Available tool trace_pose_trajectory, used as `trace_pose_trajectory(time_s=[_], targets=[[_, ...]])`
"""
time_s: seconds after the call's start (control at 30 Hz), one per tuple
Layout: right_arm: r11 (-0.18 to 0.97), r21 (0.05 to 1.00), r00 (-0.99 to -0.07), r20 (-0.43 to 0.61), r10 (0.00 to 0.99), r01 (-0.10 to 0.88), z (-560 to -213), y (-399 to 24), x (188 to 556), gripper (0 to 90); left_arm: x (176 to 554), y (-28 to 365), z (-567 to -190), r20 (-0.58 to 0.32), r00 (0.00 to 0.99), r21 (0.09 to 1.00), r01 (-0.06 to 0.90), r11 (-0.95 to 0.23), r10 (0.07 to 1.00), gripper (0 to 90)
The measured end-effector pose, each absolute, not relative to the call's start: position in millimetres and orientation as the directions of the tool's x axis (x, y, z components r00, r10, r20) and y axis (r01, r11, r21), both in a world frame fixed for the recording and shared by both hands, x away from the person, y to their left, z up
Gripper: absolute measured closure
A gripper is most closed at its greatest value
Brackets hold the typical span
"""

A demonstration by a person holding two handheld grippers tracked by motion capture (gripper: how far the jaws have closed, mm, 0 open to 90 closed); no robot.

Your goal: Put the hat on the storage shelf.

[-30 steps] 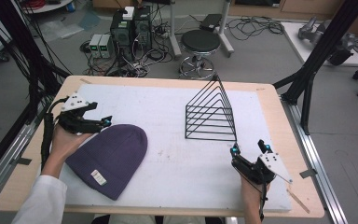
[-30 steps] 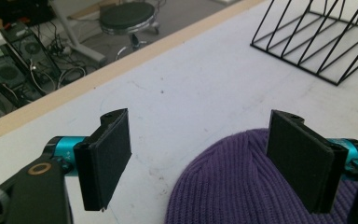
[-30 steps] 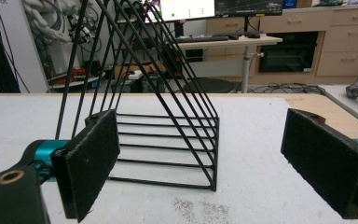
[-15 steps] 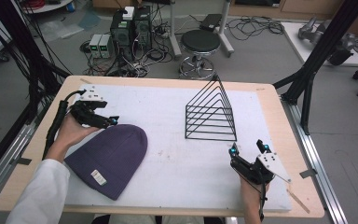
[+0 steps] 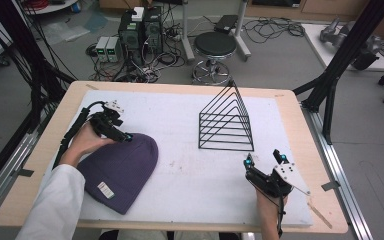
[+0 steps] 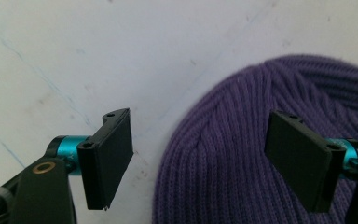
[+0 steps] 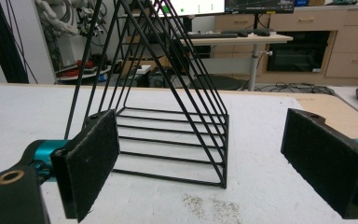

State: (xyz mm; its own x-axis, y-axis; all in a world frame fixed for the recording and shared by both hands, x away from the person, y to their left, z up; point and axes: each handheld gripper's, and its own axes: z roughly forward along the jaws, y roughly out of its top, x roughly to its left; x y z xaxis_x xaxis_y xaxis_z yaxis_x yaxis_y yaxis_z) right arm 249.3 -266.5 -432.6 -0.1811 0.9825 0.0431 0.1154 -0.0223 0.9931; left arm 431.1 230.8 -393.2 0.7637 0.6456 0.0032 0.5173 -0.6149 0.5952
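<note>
hat: purple ribbed knit, lain flat, small pale label near the brim
left gripper: jaws spread over the crown
right gripper: jaws spread, nothing held
hidden: label text unreadable

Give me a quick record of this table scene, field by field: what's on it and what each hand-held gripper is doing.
surface: white mat on wooden table
hat: purple ribbed knit beanie, lying flat, small label near its brim
rack: black triangular wire rack, upright, untouched
left hand-held gripper: open, jaws straddling the beanie's crown edge
right hand-held gripper: open, apart from the rack, facing it
</note>
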Motion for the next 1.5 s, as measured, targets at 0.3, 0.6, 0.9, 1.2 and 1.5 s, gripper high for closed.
trace_pose_trajectory(time_s=[0.3,0.6,0.9,1.2,1.5], targets=[[-0.029,0.993,-0.181,0.051,0.982,0.119,-432.6,-266.7,248.8,10.7,439.0,228.9,-408.4,-0.026,0.764,0.546,0.551,-0.631,0.645,24.0],[-0.032,0.992,-0.179,0.054,0.982,0.121,-432.9,-267.5,248.8,10.7,441.3,226.0,-420.7,-0.085,0.781,0.494,0.572,-0.654,0.619,30.2],[-0.035,0.991,-0.182,0.059,0.982,0.129,-433.0,-267.6,249.2,10.7,438.6,224.7,-417.9,-0.113,0.778,0.488,0.585,-0.647,0.618,67.6],[-0.036,0.990,-0.186,0.061,0.981,0.134,-433.1,-266.2,249.9,10.7,432.9,228.3,-420.9,-0.116,0.776,0.534,0.576,-0.619,0.620,73.6],[-0.031,0.991,-0.190,0.055,0.980,0.131,-433.1,-263.7,251.1,10.7,422.2,222.7,-418.2,-0.026,0.781,0.557,0.530,-0.640,0.624,77.2]])
